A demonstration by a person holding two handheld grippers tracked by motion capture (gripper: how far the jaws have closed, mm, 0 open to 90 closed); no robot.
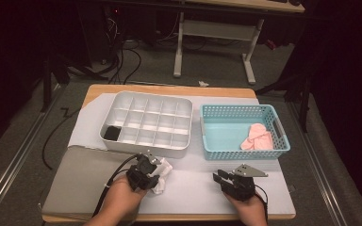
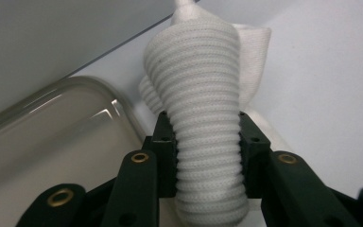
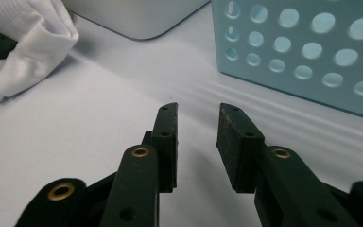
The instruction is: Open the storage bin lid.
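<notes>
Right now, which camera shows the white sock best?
The left gripper view: the ribbed sock fills the middle, pinched between the left tongs. The high view shows it small, half hidden under those tongs. The right gripper view catches just a folded edge at the top left.

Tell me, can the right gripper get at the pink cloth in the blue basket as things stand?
Probably yes. The right gripper is open and holds nothing, and the blue basket just beyond it has no lid. The pink cloth lies uncovered in its right half; only the near wall must be cleared from above.
</notes>
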